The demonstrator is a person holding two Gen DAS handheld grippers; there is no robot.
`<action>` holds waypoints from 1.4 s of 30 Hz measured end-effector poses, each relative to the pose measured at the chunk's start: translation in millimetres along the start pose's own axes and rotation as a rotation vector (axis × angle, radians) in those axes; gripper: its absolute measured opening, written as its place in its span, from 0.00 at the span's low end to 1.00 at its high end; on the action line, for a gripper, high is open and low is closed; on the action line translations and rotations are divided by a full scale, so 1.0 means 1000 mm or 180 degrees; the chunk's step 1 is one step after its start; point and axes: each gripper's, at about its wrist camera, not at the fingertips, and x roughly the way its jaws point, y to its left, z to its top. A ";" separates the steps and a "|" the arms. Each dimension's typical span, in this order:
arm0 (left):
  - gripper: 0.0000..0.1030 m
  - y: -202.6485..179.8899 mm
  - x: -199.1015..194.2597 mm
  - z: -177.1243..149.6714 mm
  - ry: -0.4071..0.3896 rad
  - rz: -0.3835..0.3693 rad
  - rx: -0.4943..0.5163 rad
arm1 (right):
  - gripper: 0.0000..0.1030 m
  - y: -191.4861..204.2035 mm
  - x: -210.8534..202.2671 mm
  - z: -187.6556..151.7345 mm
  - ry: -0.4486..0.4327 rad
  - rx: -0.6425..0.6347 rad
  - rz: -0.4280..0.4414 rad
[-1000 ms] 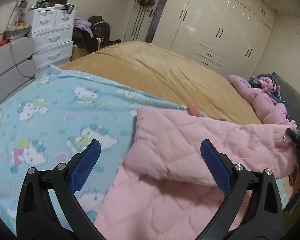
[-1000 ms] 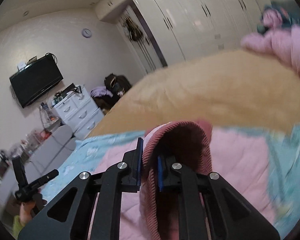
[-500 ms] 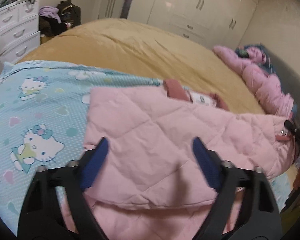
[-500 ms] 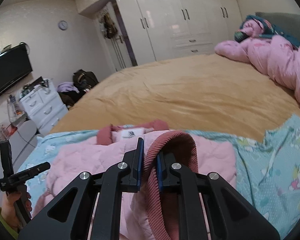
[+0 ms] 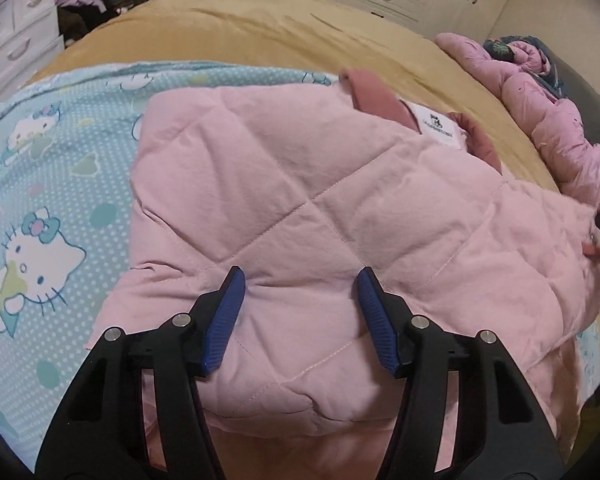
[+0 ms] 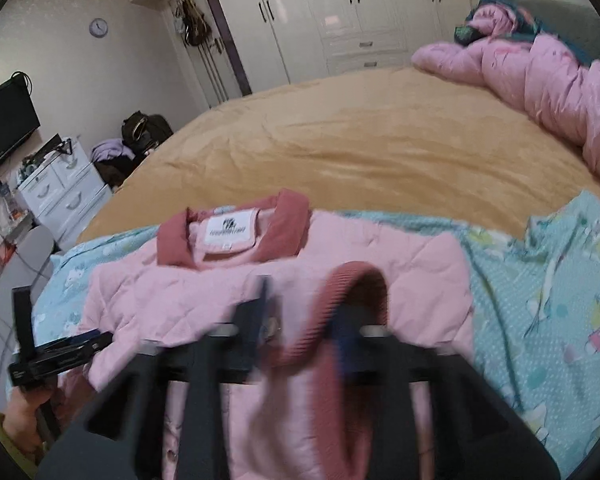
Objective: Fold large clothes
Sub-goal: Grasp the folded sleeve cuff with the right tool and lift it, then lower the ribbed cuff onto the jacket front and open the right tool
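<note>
A pink quilted jacket (image 5: 300,208) with a dark pink collar (image 5: 374,94) lies on a blue Hello Kitty sheet (image 5: 40,200) on the bed. My left gripper (image 5: 298,300) is open, low over the folded jacket panel, with its blue pads either side of a quilt seam. In the right wrist view the jacket (image 6: 220,292) lies collar (image 6: 236,236) away from me. My right gripper (image 6: 304,320) is blurred and its jaws stand apart around the ribbed dark pink cuff (image 6: 352,292), which loops between them. My left gripper (image 6: 60,352) shows at the left edge.
The tan bedspread (image 6: 360,136) stretches beyond the sheet. A second pink padded garment (image 6: 540,80) lies at the far right. White drawers (image 6: 60,192) and a bag stand left of the bed. White wardrobes (image 6: 360,12) line the back wall.
My right gripper carried the cuff over the jacket and its jaws have parted from shut. My left gripper moved down and forward over the jacket, its jaws narrowing somewhat.
</note>
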 end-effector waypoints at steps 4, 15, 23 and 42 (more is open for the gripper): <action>0.49 0.001 0.002 0.001 0.0011 0.0012 -0.0014 | 0.53 0.006 -0.015 -0.005 -0.0058 0.0063 -0.0353; 0.49 0.001 0.003 -0.001 -0.0018 -0.0007 -0.0018 | 0.90 0.074 0.028 -0.031 0.0414 -0.0570 -0.0221; 0.49 0.001 0.001 -0.003 -0.0027 -0.0021 -0.0016 | 0.96 0.061 0.082 -0.055 0.0836 -0.0453 -0.0432; 0.91 -0.018 -0.040 -0.011 -0.0126 -0.0230 -0.0020 | 0.96 0.052 0.006 -0.061 0.0502 -0.0041 0.0046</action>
